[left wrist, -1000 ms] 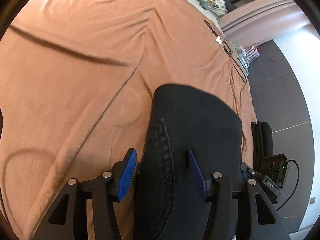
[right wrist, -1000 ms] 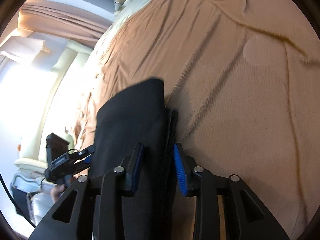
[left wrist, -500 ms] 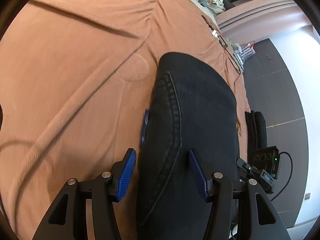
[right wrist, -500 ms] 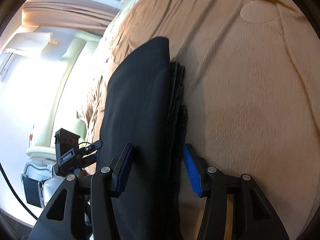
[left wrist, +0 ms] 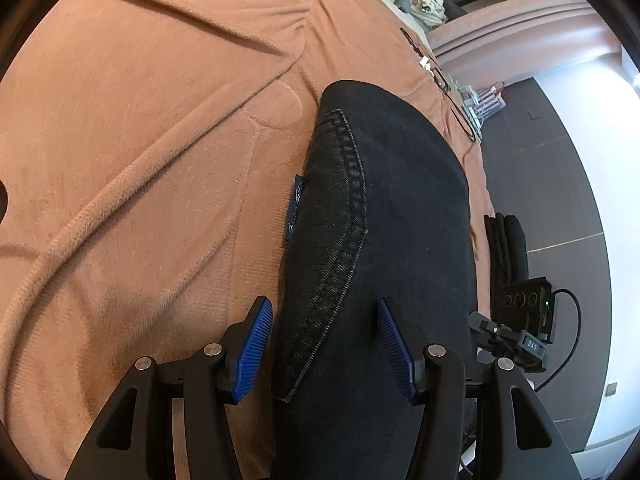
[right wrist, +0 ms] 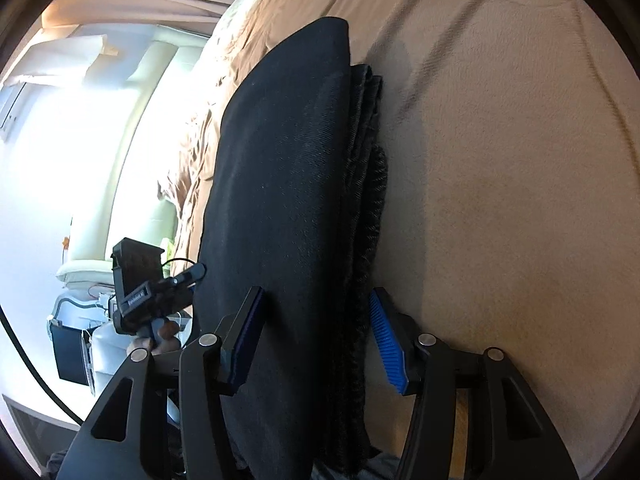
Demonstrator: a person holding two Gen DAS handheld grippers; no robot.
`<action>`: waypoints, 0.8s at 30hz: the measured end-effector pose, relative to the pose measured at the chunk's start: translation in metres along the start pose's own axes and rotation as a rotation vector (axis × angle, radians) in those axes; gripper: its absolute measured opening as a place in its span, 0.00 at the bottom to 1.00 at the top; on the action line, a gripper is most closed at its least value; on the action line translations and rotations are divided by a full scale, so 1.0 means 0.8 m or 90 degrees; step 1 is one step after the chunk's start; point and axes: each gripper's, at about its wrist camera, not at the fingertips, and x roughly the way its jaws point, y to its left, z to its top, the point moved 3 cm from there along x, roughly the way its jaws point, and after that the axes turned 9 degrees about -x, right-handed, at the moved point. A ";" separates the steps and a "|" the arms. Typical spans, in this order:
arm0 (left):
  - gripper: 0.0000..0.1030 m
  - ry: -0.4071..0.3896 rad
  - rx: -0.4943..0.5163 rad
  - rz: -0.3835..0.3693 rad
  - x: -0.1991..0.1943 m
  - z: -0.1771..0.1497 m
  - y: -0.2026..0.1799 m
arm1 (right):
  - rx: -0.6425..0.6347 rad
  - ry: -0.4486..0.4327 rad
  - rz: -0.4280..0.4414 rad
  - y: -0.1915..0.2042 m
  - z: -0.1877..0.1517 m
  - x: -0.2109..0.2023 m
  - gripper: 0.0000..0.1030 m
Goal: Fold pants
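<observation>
- Bedspread (left wrist: 140,128), orange-brown and creased, is covering the bed under everything.
- Black pants (left wrist: 384,216) are lying on it folded into a thick stack, their layered edges showing in the right wrist view (right wrist: 364,184).
- My left tool (left wrist: 326,344) is straddling the pants, jaws spread, gripping nothing.
- My right tool (right wrist: 316,336) is straddling the stack too, jaws spread wide.

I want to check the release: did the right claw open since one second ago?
Yes. The right claw has opened wider around the folded pants, both fingers spreading apart.
</observation>
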 end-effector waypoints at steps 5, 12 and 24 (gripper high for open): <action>0.55 -0.006 -0.010 -0.015 0.005 -0.001 0.004 | -0.004 0.006 0.024 -0.007 0.016 0.018 0.50; 0.45 -0.021 -0.012 -0.025 -0.002 -0.008 0.002 | -0.038 0.002 0.014 0.001 0.011 0.026 0.44; 0.29 -0.049 0.019 -0.042 -0.044 -0.018 -0.023 | -0.093 -0.052 0.026 0.048 -0.008 0.018 0.26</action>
